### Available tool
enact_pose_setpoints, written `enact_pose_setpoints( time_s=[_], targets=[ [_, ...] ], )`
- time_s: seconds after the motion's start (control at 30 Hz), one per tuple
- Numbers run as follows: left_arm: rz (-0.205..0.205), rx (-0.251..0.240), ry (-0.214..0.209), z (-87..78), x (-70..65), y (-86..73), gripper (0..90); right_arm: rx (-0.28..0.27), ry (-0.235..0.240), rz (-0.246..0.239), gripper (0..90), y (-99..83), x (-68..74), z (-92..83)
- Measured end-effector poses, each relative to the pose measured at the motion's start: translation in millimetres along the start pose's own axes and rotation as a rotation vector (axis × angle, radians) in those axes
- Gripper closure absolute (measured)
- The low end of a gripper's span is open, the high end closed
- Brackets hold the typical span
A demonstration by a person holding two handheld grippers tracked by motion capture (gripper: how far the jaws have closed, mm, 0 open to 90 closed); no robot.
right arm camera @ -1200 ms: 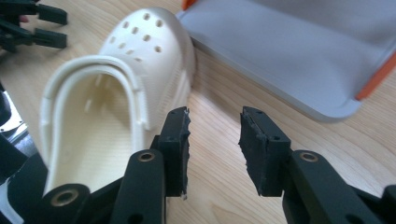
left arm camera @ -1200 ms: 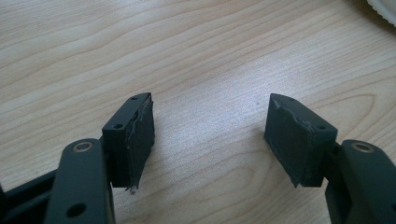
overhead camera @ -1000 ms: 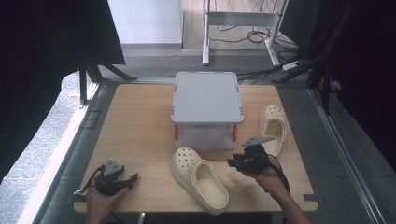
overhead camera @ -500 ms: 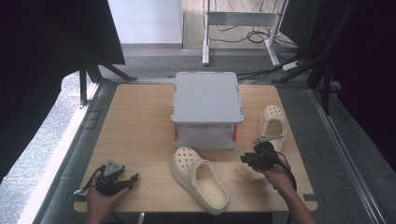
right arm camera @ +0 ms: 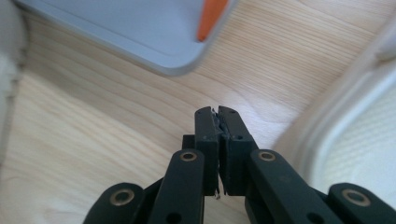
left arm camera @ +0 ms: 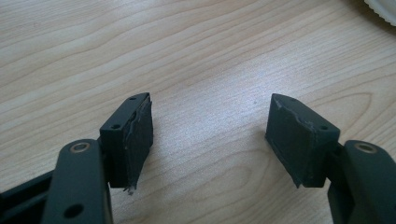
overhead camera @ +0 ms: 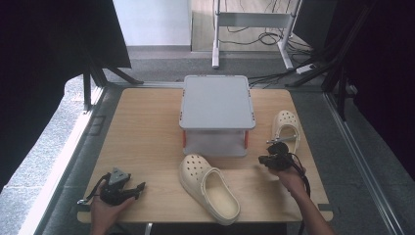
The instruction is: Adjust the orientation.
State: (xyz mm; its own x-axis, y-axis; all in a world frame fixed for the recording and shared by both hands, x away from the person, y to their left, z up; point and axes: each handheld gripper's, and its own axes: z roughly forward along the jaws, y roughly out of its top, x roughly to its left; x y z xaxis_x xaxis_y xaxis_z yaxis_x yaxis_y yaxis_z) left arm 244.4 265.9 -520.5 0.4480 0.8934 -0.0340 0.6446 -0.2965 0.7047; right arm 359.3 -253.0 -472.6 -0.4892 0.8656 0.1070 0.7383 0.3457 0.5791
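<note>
My right gripper (overhead camera: 264, 159) hovers low over the table between the grey stand (overhead camera: 216, 105) and the right cream clog (overhead camera: 285, 126). Its jaws have just been closing and now meet with nothing between them; in the right gripper view its tips (right arm camera: 217, 112) point at bare wood, with the stand's corner (right arm camera: 140, 32) above and the clog's rim (right arm camera: 355, 130) to the right. My left gripper (overhead camera: 138, 188) rests at the table's front left, and its jaws (left arm camera: 210, 112) stand wide open over bare wood. A second cream clog (overhead camera: 208, 186) lies at the front centre.
The wooden table (overhead camera: 142, 127) has bare room on its left half. The stand has orange posts (overhead camera: 246, 138) between two grey shelves. Dark frames and cables surround the table. A clog's edge (left arm camera: 380, 4) shows at the top right of the left gripper view.
The right gripper has moved right and down, away from the front clog and closer to the right clog, and its jaws have gone from open to shut. The left hand has stayed put.
</note>
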Motion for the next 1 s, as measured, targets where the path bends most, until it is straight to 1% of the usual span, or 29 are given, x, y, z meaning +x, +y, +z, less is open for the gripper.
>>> enact_pose_setpoints(
  time_s=[0.17, 0.23, 0.27, 0.3, 0.33, 0.4, 0.47, 0.63, 0.77, 0.83, 0.87, 0.9, 0.93, 1.0],
  targets=[
    [0.001, 0.000, -0.001, 0.0, 0.1, 0.0, 32.2, 0.023, -0.037, 0.011, 88.0, -2.3, -5.9, 3.4],
    [0.001, 0.000, -0.001, 0.0, 0.1, 0.0, 32.2, 0.026, -0.043, 0.022, 88.9, -4.5, -10.1, 2.9],
    [0.001, -0.001, -0.001, 0.0, 0.2, 0.0, 32.2, 0.024, -0.042, 0.027, 89.7, -5.9, -12.5, 2.2],
    [0.001, -0.001, -0.002, 0.0, 0.2, 0.0, 32.2, 0.018, -0.022, 0.039, 89.8, -7.4, -15.6, 1.0],
    [0.001, 0.000, -0.001, 0.0, 0.2, 0.0, 32.2, 0.020, -0.023, 0.041, 89.9, -8.3, -16.3, 0.1],
    [0.001, 0.000, -0.001, 0.0, 0.2, 0.0, 32.2, 0.021, -0.037, 0.026, 90.0, -9.7, -16.3, -0.9],
    [0.000, -0.001, -0.001, 0.0, 0.1, 0.0, 32.3, 0.023, -0.043, 0.023, 90.0, -11.2, -17.1, -2.3],
    [0.000, 0.000, -0.001, 0.0, 0.3, 0.0, 32.3, 0.030, -0.046, 0.035, 90.0, -17.7, -23.6, -8.8],
    [0.000, 0.000, -0.001, 0.1, 0.2, 0.1, 32.3, 0.042, -0.057, 0.040, 90.0, -24.5, -31.9, -16.1],
    [0.000, 0.000, -0.001, 0.1, 0.2, 0.1, 32.3, 0.035, -0.048, 0.031, 90.0, -28.9, -37.0, -19.6],
    [0.000, 0.001, 0.000, 0.0, 0.2, 0.1, 32.3, 0.033, -0.034, 0.041, 90.0, -31.5, -40.8, -21.8],
    [0.000, 0.000, -0.001, 0.1, 0.2, 0.1, 32.3, 0.033, -0.030, 0.047, 90.0, -32.8, -42.8, -23.0],
    [0.000, 0.000, 0.000, 0.1, 0.2, 0.1, 32.3, 0.036, -0.036, 0.044, 90.0, -35.3, -46.7, -25.7],
    [-0.001, -0.002, 0.000, 0.2, 0.2, 0.1, 32.3, 0.038, -0.038, 0.047, 90.0, -36.1, -48.3, -26.9]
  ],
)
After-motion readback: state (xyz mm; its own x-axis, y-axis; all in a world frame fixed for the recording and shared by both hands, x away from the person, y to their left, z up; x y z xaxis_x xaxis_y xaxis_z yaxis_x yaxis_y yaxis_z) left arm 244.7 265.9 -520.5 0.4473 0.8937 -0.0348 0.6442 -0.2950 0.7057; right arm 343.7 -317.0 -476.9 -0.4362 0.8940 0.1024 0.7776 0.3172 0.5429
